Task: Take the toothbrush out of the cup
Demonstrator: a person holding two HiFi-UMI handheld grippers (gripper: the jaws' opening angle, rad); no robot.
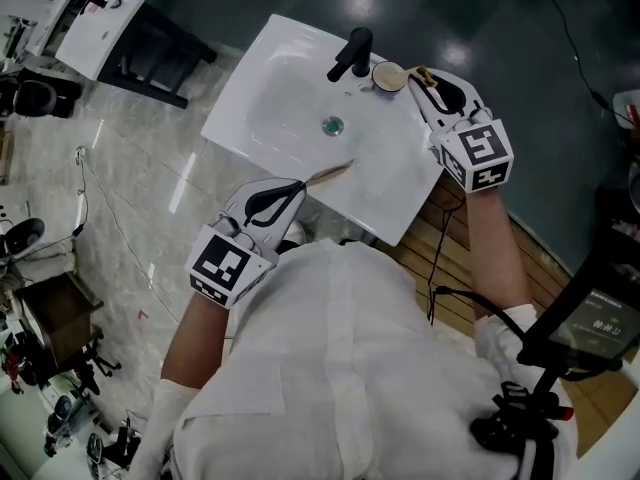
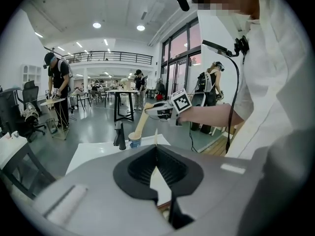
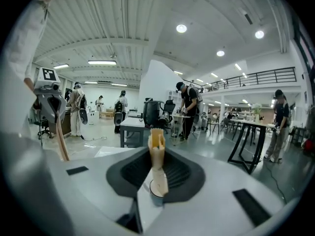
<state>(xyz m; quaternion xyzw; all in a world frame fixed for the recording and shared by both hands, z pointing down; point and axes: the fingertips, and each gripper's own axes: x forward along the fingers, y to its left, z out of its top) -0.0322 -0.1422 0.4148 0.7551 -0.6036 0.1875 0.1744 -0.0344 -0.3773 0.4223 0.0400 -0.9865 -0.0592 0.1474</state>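
Pinching the flat bamboo toothbrush [image 3: 157, 149] in the jaws of the right gripper [image 3: 157, 168], long axis near upright, lower end down inside the small round cup [image 3: 153, 196] right beneath. Calls for a lift along that axis. Clamping a thin wooden stick [image 2: 156, 136] in the closed jaws of the left gripper [image 2: 156, 152], well apart, over the glossy white sink [image 1: 280, 98].

big open-plan lab/workshop hall: mezzanine w/ black railing [image 2: 113, 58], rows of ceiling lights [image 3: 181, 28], tall glazed front [image 2: 179, 50], high work tables [image 2: 123, 95], office chairs [image 2: 22, 109], ppl wearing rigs [image 2: 56, 77], a lone sink [image 1: 240, 98] on the polished floor [image 1: 130, 188].
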